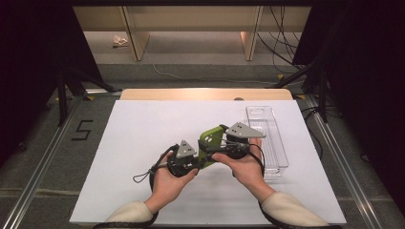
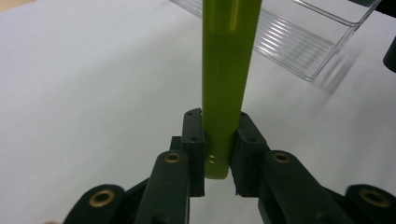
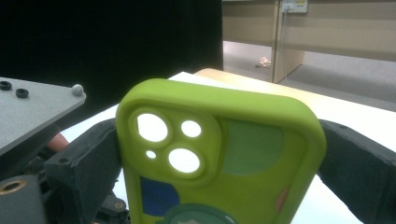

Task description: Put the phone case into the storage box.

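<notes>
Phone case (image 1: pixel 210 141), green with camera cut-outs, is being held in the air above the white table (image 1: pixel 138 143), spanning between both grippers near the table's centre. Reading left to right in the high view: the left gripper (image 1: pixel 195 160) is sitting at the case's 7 o'clock end, its jaws drawn narrow and pinching the thin edge of the case (image 2: pixel 224 93), pads pressing on both faces. The long axis of the case is running from 7 o'clock up toward 1 o'clock. The right gripper (image 1: pixel 224 142) is standing at the 3 o'clock side, jaws spread wide across the case's breadth (image 3: pixel 219 158), one beside each long side edge; firm pad contact cannot be confirmed. A clear plastic tray (image 1: pixel 282 152) is lying at 3 o'clock from the case, nearer the right hand (image 1: pixel 243 167), so any transfer there probably favours that side.
</notes>
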### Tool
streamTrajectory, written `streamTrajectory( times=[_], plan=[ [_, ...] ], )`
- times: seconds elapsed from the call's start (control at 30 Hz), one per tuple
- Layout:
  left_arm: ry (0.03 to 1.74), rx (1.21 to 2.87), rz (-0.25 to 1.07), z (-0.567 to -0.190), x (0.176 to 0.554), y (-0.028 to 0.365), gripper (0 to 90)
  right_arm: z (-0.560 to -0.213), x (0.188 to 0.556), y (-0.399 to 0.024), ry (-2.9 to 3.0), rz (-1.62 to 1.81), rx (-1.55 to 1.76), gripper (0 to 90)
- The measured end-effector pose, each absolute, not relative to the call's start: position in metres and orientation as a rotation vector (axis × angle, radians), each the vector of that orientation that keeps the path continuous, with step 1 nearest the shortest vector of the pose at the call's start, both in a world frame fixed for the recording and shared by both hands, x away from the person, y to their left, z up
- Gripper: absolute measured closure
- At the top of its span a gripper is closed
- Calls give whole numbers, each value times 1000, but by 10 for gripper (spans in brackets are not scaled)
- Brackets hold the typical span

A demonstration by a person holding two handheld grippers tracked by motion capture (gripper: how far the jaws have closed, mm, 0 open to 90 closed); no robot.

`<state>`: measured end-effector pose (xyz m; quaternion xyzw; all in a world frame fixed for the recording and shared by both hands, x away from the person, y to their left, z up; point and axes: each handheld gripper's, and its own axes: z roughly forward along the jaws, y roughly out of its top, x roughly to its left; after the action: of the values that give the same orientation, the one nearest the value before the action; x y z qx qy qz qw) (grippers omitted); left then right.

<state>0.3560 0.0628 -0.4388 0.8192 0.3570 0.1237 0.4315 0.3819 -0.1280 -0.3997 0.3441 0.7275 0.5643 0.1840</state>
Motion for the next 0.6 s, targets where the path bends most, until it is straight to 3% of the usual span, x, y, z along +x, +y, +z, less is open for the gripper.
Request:
streamTrajectory(
  times=[0.6],
  plan=[
    [891, 2038, 306, -439, 356, 63, 776, -400, 381, -126, 2034, 1596, 970, 108]
  ],
)
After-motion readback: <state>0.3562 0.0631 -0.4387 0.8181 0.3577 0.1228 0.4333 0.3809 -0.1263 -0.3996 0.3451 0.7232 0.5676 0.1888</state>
